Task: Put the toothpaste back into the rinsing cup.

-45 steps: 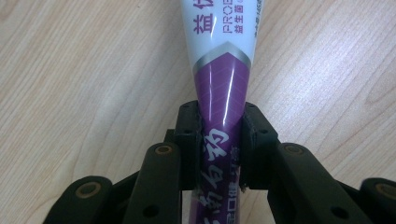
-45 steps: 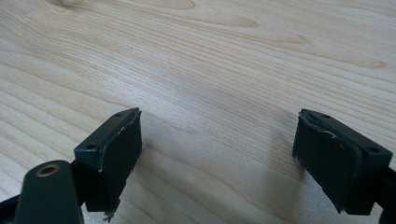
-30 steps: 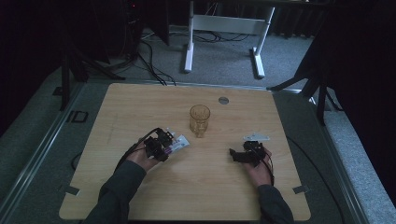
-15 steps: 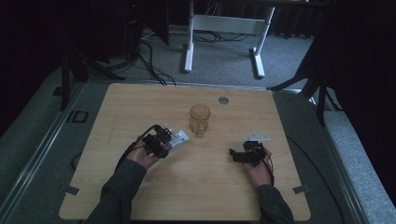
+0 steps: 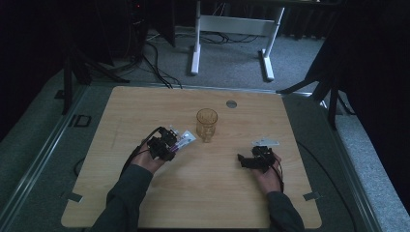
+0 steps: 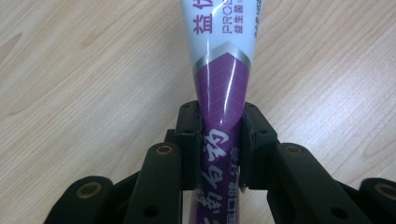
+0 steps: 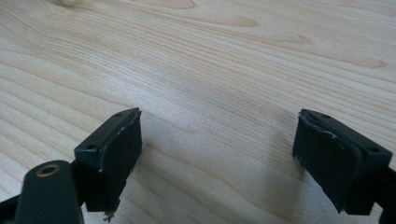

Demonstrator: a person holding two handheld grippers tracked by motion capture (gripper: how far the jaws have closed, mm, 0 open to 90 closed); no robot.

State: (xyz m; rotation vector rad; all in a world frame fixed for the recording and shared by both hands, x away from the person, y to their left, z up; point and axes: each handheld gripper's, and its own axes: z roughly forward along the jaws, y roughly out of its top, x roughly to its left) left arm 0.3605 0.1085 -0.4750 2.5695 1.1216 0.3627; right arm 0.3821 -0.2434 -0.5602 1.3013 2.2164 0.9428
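Note:
A white and purple tube (image 6: 222,79) with printed characters is clamped between the pads of my left gripper (image 6: 220,144), just above the wooden table (image 6: 70,70). In the high view the left gripper (image 5: 164,143) sits left of centre, and the tube's white end (image 5: 186,139) pokes out toward an amber glass (image 5: 206,124) that stands upright a short way to its right. My right gripper (image 5: 251,160) rests low at the right side of the table. Its jaws (image 7: 219,154) stand wide apart with bare wood between them.
A small grey round disc (image 5: 231,104) is set in the table near its far edge. Beyond the table a white frame with two legs (image 5: 232,29) stands on the grey floor among cables. Metal rails (image 5: 43,150) border the table at left.

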